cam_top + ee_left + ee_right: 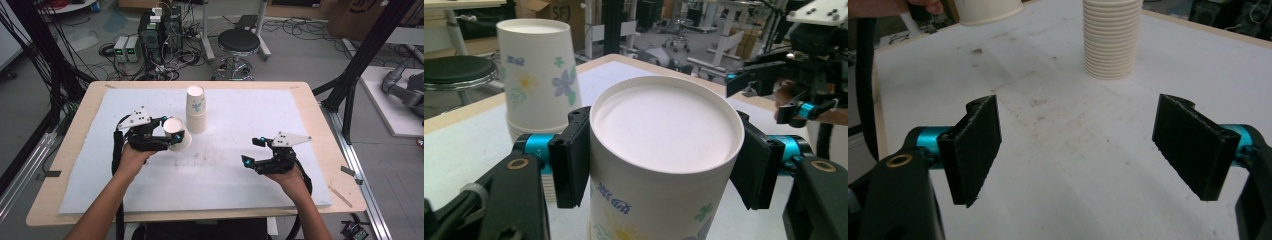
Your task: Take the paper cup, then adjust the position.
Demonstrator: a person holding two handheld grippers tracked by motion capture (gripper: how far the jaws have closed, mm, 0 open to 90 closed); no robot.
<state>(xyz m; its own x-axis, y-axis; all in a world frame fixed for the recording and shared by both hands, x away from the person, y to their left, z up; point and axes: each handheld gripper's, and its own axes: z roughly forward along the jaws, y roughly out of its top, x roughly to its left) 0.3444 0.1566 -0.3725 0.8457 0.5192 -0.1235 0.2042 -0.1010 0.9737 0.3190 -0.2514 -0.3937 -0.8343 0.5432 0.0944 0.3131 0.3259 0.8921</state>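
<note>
Paper cup [176, 132], floral print, sits pinched in the left hand-held gripper [167, 134] beside the ribbed cup stack [196, 110] on the white tabletop [225, 165]. Left gripper view: jaws squeeze its smooth walls. Right gripper view: right hand-held gripper [1083, 150] spread wide, holding nothing.

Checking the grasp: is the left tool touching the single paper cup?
Touching. In the left gripper view both jaws of the left tool press the sides of the paper cup.
</note>
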